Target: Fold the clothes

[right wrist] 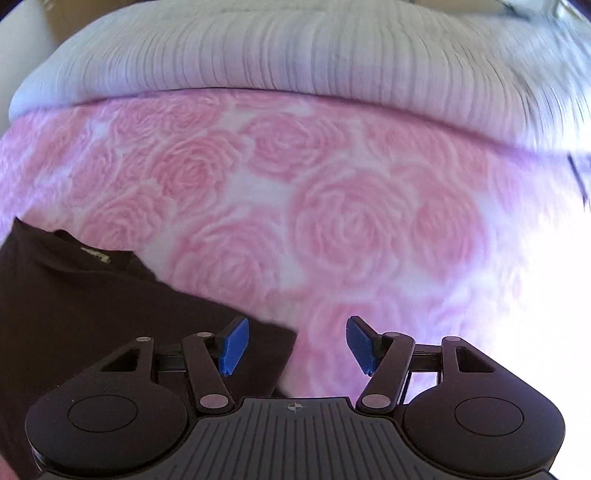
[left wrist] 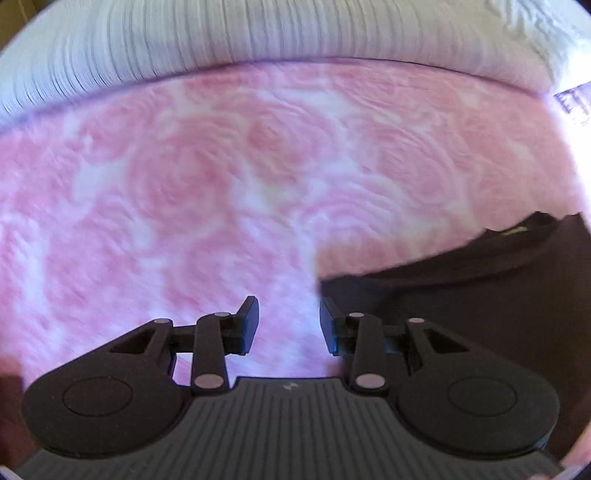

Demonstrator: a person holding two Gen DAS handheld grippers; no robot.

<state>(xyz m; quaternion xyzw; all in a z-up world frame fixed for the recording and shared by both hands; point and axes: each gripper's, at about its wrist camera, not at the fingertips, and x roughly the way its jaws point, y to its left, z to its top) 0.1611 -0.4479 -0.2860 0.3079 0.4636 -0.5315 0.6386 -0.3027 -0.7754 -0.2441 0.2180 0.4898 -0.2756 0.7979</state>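
Note:
A dark brown garment point(left wrist: 480, 295) lies flat on a pink rose-patterned bedspread point(left wrist: 221, 184). In the left wrist view it fills the lower right, its neckline with a pale label point(left wrist: 515, 230) at the far edge. My left gripper point(left wrist: 289, 325) hovers over the bedspread just left of the garment's corner, open, with nothing between its fingers. In the right wrist view the same garment point(right wrist: 92, 295) covers the lower left, label point(right wrist: 96, 254) near its collar. My right gripper point(right wrist: 297, 345) is open above the garment's right corner; its left blue pad point(right wrist: 234, 345) is over the cloth, not pressing it.
A white ribbed blanket or pillow point(left wrist: 258, 33) runs along the far side of the bedspread in both views point(right wrist: 295, 66). Bare pink bedspread point(right wrist: 351, 221) stretches ahead of both grippers. Bright light washes out the right edge of the right wrist view.

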